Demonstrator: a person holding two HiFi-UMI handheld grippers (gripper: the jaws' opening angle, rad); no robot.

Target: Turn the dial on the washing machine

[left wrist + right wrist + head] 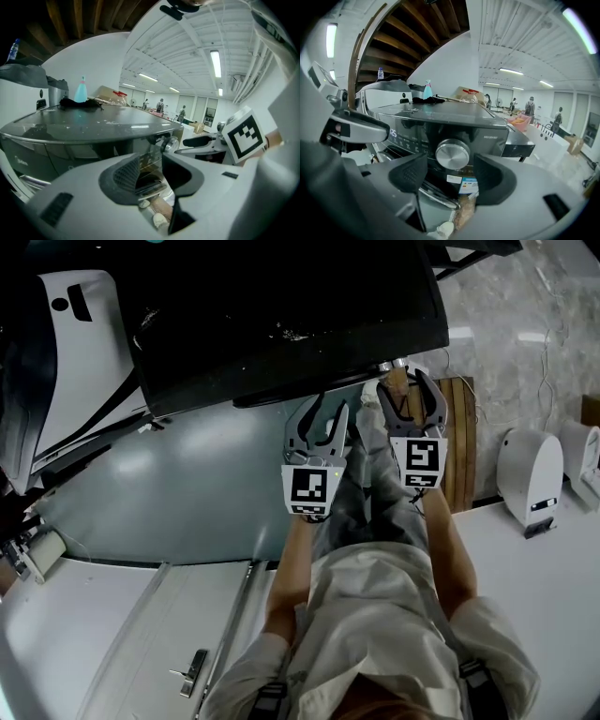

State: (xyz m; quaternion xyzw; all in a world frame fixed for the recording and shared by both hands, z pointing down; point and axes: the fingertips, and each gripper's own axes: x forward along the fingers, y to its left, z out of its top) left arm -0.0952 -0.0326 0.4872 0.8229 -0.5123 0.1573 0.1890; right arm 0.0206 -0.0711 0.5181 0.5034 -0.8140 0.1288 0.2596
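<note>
Standing dark and bulky before the person, the washing machine [440,115] fills the right gripper view. In the head view only its black top shows, so the front panel is hidden there. The right gripper [410,395] has its jaws spread wide and empty, framing the dial without touching it. The left gripper [323,423] hangs just beside it, jaws apart with nothing between them. The dial [452,153] sits on the front panel below the top edge, a round silver knob fixed to the machine. It looks stiff, polished and probably slippery, so I judge the best hold is across its rim, one pad on each side, squeezed firmly before the wrist rolls. It likely turns in clicks and will not lift away. From the left gripper view only the dial's edge shows. The lit figures left of the dial and the sticker [468,185] under it are too small to read.
</note>
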